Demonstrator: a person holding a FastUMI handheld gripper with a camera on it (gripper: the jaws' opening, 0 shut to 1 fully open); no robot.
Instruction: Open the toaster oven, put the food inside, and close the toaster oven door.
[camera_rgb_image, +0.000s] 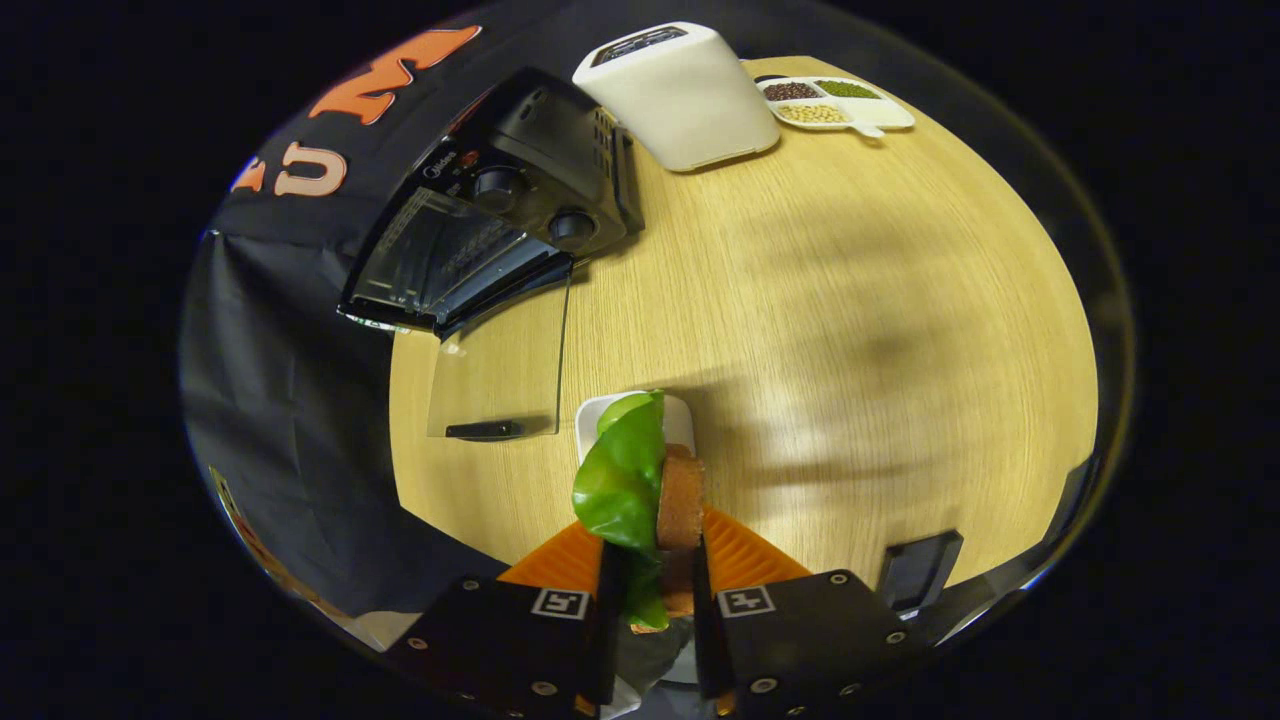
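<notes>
We hold the food (640, 480) in the tongs (650, 580): both fingers press on it, drawn narrow, one on the green leaf side and one on the brown slab side. It stands on edge between the fingertips, its long axis running straight ahead toward 12 o'clock, and it appears lifted over a small white plate (600, 415) just beyond the fingers, though we cannot tell whether it touches the plate.

The oven (495, 215) lies at about 11 o'clock from the tongs, well apart. Its glass door (500, 375) is already dropped open and lies flat over the table (850, 330), its handle (485, 430) at the edge nearest us. The mouth looks dark and we cannot see inside. As we judge it, the coming move is a carry ahead and to the left, over the door and into the mouth.

Beyond the oven, at 12 o'clock, stands a white toaster (685, 95); at 1 o'clock lies a divided dish (890, 115) of beans. A dark block (920, 570) rests at 3 o'clock, near the table edge. The table is pale wood, with black cloth hanging at 9 o'clock.
</notes>
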